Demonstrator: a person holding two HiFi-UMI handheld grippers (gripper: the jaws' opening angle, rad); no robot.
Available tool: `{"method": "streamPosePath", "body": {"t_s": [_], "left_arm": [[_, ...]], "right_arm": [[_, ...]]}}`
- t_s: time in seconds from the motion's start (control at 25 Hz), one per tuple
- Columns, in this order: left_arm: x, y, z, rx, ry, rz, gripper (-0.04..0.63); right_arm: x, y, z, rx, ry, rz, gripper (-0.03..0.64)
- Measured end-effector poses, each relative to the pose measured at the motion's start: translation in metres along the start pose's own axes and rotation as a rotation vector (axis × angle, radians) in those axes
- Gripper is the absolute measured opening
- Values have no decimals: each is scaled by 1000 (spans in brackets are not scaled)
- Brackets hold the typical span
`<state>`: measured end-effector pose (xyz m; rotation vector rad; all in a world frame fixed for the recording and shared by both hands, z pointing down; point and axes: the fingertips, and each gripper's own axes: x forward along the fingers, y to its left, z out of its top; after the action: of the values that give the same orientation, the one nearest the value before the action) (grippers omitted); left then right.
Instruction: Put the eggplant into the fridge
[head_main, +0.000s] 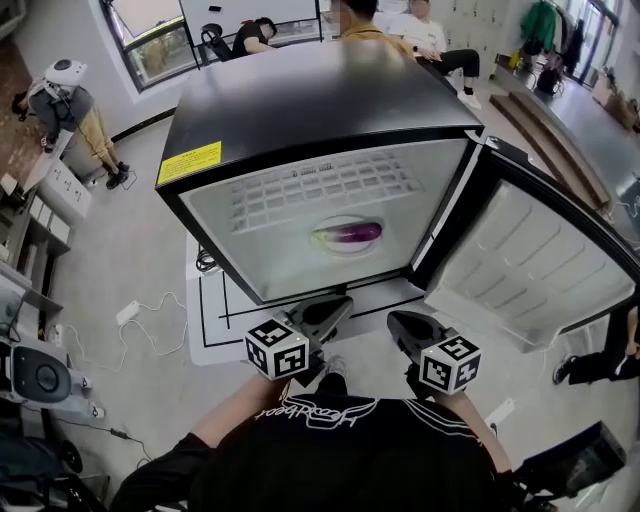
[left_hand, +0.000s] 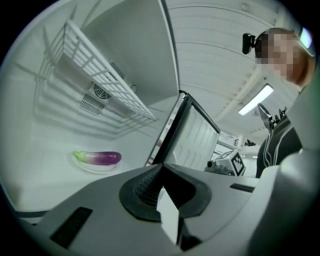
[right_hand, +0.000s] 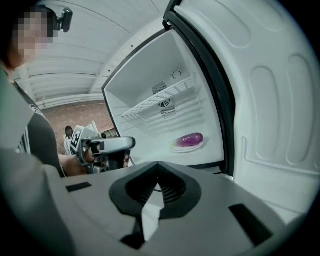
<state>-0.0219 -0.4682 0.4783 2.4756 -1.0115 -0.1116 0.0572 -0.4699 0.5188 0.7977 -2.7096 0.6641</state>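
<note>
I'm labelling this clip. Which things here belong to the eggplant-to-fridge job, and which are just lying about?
Job: eggplant, plate under it, fridge, open door, left gripper, right gripper.
Lying about: white floor cable, lined white mat.

Purple eggplant (head_main: 347, 234) lying sideways on what seems white plate (head_main: 340, 246), inside open fridge (head_main: 300, 120).

The far corner of your fridge door (head_main: 540, 270) is clipped by the head view's right edge, the yellow label (head_main: 188, 163) on the fridge (head_main: 320, 100) top is too small for you to read, and the eggplant (head_main: 347, 234) hides part of its plate (head_main: 350, 250)
</note>
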Motion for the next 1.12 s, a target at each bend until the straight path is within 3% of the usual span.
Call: {"method": "streamPosePath", "body": {"t_s": [0.28, 0.56, 1.12], "left_arm": [[-28, -68, -41, 153, 80, -63, 8], [-53, -111, -77, 163, 108, -63, 8], [-89, -154, -92, 185, 96, -46, 8]], "right_arm": [[-47, 34, -29, -22, -36, 15, 5], [-85, 65, -51, -37, -73, 30, 5], [-110, 113, -67, -89, -94, 94, 5]]}}
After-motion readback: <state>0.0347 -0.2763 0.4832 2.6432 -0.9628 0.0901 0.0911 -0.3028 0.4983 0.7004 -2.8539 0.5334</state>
